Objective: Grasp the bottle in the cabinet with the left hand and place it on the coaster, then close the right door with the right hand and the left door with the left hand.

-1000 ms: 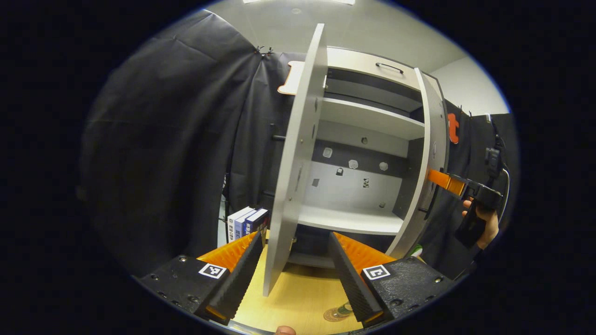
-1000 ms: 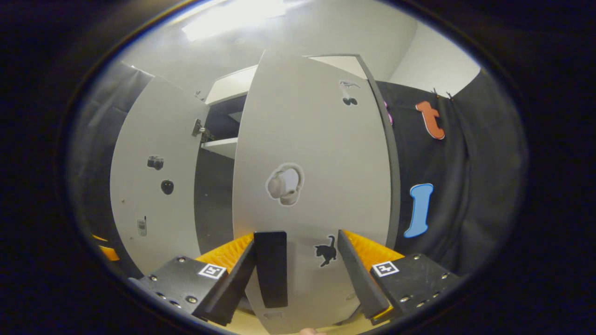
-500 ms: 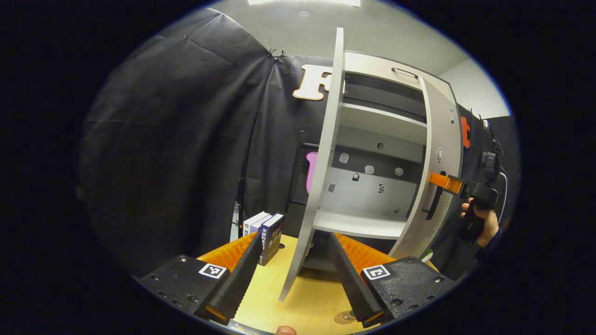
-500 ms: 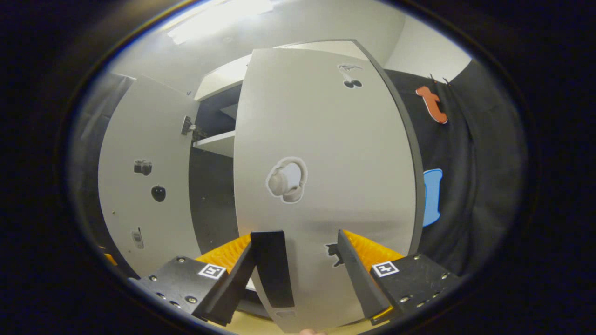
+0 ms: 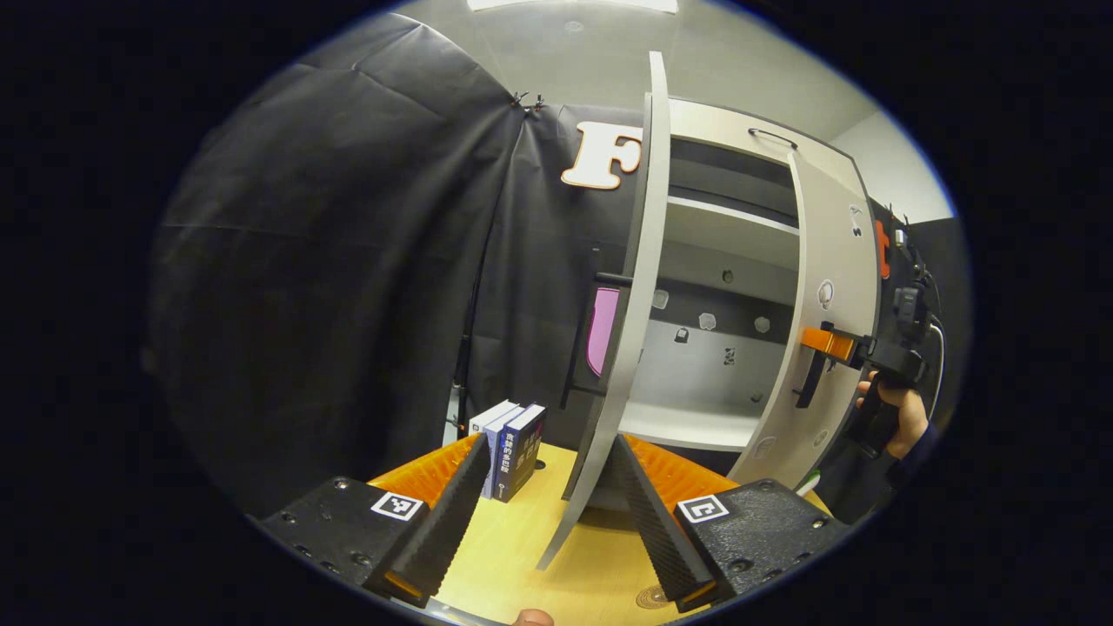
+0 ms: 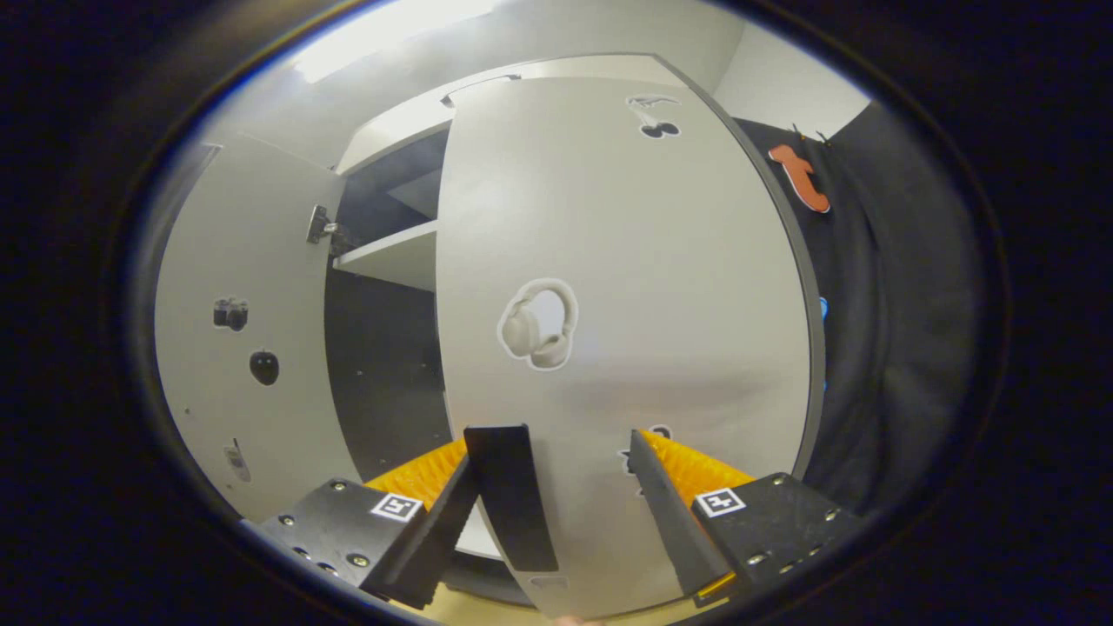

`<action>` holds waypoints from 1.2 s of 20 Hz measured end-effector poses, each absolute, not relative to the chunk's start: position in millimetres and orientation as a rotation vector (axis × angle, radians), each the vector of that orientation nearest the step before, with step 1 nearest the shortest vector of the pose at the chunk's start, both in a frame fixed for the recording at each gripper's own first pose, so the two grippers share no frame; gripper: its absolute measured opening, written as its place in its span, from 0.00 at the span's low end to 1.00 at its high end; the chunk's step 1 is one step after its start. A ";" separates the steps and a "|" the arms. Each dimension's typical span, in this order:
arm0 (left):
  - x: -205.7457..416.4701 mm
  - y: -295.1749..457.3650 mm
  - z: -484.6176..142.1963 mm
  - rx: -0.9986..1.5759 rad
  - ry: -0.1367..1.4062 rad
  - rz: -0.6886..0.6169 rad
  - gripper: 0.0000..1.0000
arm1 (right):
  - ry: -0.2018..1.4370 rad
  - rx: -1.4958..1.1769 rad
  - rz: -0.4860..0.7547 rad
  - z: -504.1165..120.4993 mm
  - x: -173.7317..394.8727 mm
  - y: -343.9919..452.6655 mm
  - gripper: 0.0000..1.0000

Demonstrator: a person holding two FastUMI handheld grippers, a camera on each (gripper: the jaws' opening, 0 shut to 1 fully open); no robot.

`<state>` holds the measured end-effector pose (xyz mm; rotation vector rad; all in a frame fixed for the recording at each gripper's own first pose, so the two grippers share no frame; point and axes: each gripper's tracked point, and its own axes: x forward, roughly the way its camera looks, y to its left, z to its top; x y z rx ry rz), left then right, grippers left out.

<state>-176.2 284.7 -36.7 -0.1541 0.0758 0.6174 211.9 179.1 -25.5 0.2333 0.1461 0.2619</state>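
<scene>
The grey cabinet (image 5: pixel 722 261) stands on the wooden table with both doors partly open. In the left gripper view the left door (image 5: pixel 639 304) shows edge-on, its lower corner standing between the spread fingers of my left gripper (image 5: pixel 548 522), which is open and holds nothing. The round coaster (image 5: pixel 650 596) peeks out by the right finger; the bottle is hidden. My right gripper (image 6: pixel 552 522) is open against the right door (image 6: pixel 609 261), with the black handle (image 6: pixel 509 496) beside its left finger. The same right gripper (image 5: pixel 824 343), held by a hand (image 5: pixel 900 417), shows at the right door (image 5: pixel 826 287).
Three books (image 5: pixel 509 448) stand upright on the table (image 5: pixel 513 556) left of the cabinet. The lower shelf (image 5: pixel 687 426) lies bare inside. A small white-and-green thing (image 5: pixel 809 481) shows below the right door. Black cloth walls surround the booth.
The right door has swung further toward the cabinet with the right gripper at its handle. The left door's edge has slid right in the left gripper view, and more of the books shows.
</scene>
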 end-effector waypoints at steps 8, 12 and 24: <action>-173.7 299.6 -30.5 -0.151 0.054 0.631 0.91 | 0.143 0.196 0.215 -30.1 218.7 186.2 0.98; -174.9 306.8 -28.1 -0.149 0.046 0.643 0.91 | 0.139 0.188 0.194 -30.5 219.7 187.9 0.98; -164.8 322.4 5.0 -0.109 -0.018 0.620 0.91 | 0.133 0.171 0.171 -32.2 219.1 190.4 0.98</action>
